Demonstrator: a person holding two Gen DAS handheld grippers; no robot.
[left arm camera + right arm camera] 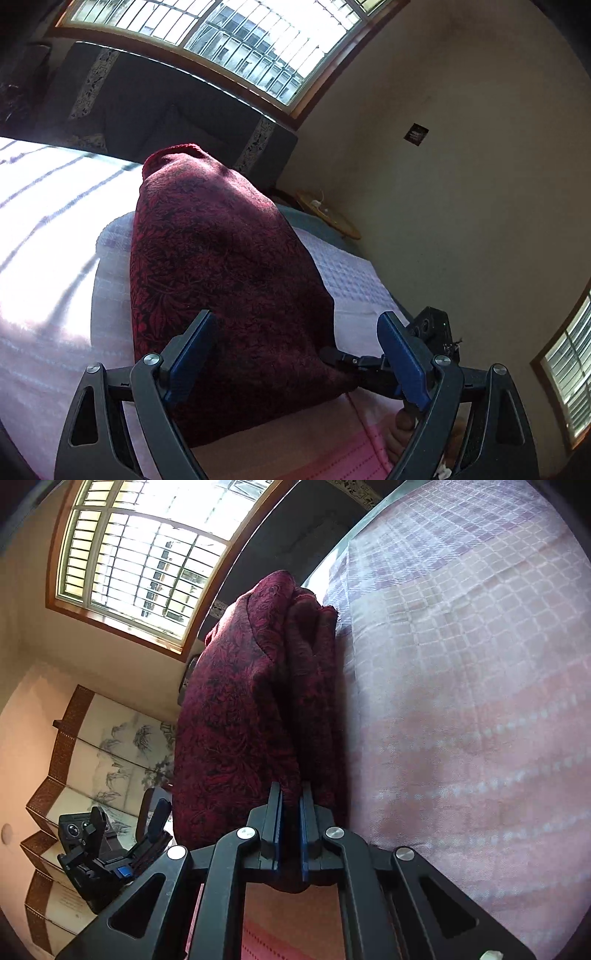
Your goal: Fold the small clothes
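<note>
The right claw (291, 805) was clamped tight on the near corner of the dark red garment (221, 266) lying on the bed (55, 332), presumably to lift it for folding, while the left claw (295, 332) stood wide apart, empty.

Garment (236, 738) corner hidden btwn right gripper (291, 801) fingers; bed (480, 701) cut off.

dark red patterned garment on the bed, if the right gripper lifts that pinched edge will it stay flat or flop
The dark red patterned garment will probably flop: it already lies in soft stacked folds. Its layers may slide apart, since the right gripper pinches only one edge. It looks light enough to lift off the checked bedspread easily, though the weave seems fairly thick.
</note>
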